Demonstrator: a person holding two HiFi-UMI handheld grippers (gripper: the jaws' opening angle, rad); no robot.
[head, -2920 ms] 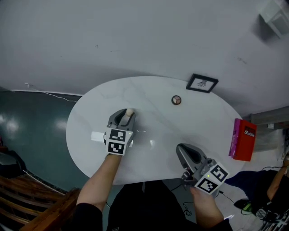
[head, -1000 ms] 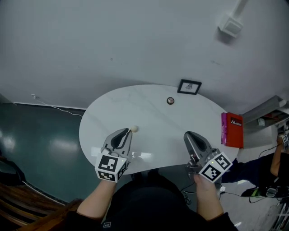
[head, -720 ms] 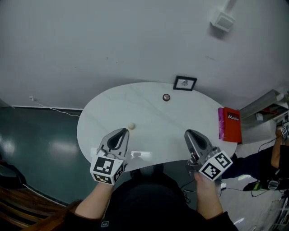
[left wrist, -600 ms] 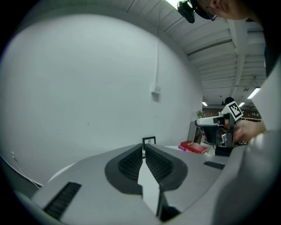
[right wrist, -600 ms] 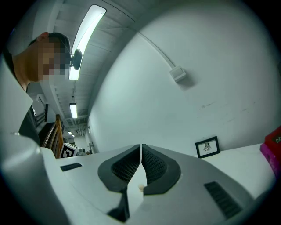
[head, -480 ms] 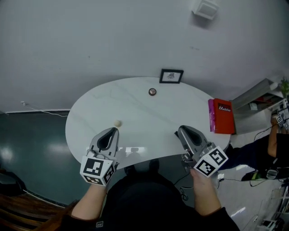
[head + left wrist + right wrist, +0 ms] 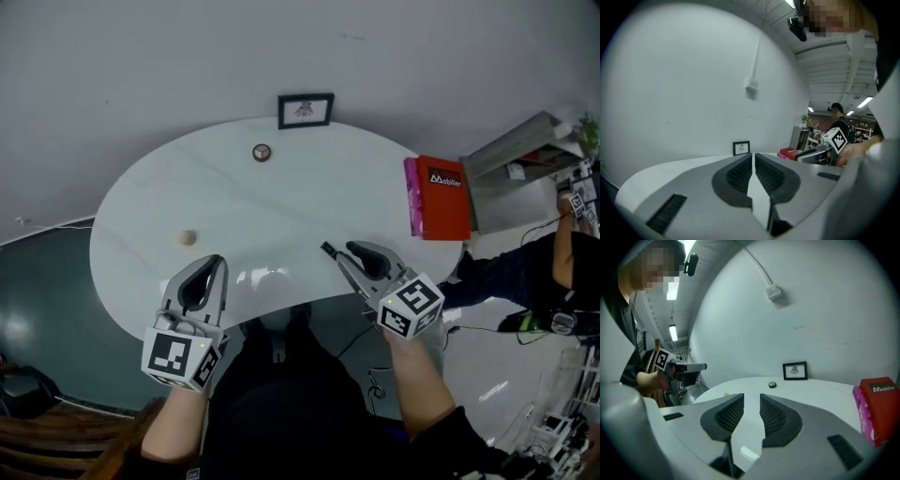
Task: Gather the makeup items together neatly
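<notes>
While both grippers hover at the near edge of the white oval table [image 7: 309,202], the left gripper [image 7: 216,264] has its jaws pressed together on nothing, and the right gripper [image 7: 329,251] shows a narrow empty gap, its jaws having just been opening. A small beige ball [image 7: 188,238] lies just beyond the left gripper; a small round case [image 7: 262,152] sits well apart, near the framed picture [image 7: 305,110]. A red box [image 7: 441,197] lies at the table's right end.

Looks smooth, glossy and stone-like on the white table [image 7: 281,206]; like smooth card on the red box [image 7: 442,199] at the table's edge; like matt grey plastic on left gripper [image 7: 217,261] and right gripper [image 7: 328,249].
</notes>
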